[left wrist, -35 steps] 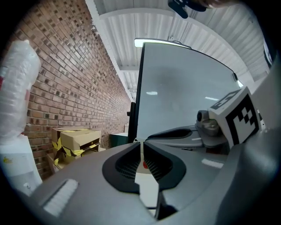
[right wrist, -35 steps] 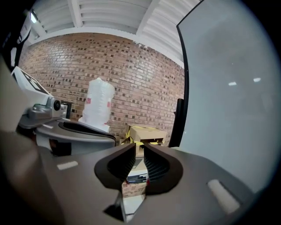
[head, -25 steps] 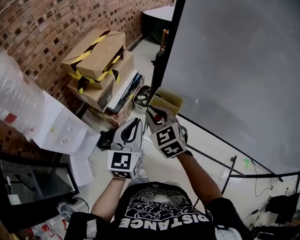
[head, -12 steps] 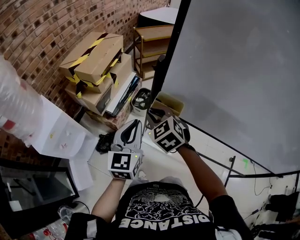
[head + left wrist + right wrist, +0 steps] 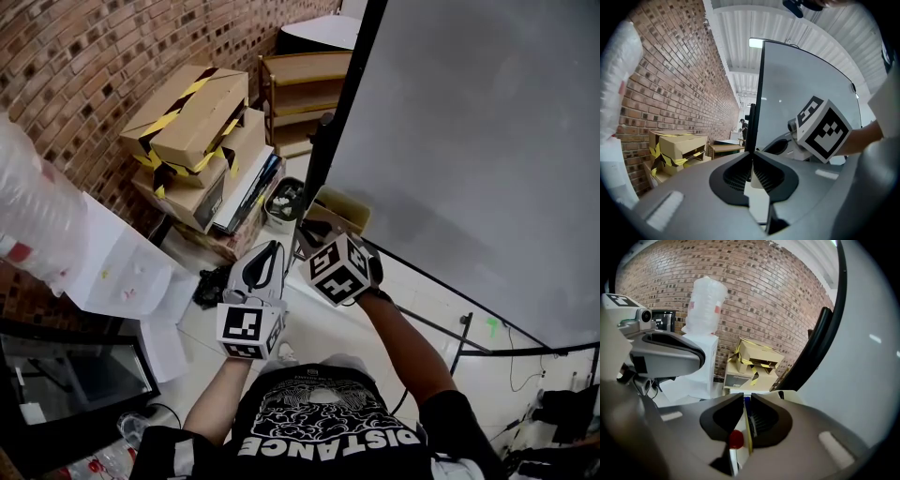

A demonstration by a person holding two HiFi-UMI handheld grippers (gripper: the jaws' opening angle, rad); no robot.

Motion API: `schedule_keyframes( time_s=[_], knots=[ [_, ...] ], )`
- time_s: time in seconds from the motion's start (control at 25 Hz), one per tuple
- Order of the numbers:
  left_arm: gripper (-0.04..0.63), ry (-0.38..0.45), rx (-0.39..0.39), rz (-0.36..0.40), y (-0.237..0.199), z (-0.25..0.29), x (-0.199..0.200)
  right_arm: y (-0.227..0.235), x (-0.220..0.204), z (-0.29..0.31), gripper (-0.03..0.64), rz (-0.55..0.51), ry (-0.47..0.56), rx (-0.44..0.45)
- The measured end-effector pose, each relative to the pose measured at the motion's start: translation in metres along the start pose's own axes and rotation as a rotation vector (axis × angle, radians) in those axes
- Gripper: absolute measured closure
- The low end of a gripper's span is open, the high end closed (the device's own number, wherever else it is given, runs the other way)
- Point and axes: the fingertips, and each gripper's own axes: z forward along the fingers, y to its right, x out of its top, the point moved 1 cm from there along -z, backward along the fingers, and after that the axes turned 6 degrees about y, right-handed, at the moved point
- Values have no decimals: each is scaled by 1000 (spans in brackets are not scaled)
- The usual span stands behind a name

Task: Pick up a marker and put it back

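Withdrawal noted: right gripper (image 5: 746, 400) has eased back from the yellow open box (image 5: 345, 208) below the large grey board (image 5: 469, 141), fingers clamped on the red-ended marker (image 5: 736, 438) (pick-up judged complete, return outstanding). Left gripper (image 5: 752, 157) fingers pressed together, empty.

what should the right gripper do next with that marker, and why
Probably ease the right gripper forward and down toward the yellowish box at the whiteboard's lower edge. Its fingers look closed on a red-ended marker, and the head view shows the box just ahead of it, so setting the marker back there seems the natural step.
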Motion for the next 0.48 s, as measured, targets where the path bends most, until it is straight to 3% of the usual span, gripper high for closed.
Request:
schedule_keyframes(
  time_s=[0.48],
  knots=[
    [574,-11,1,4,1,2,-4,0,1,-5,575,-19,65,-37]
  ],
)
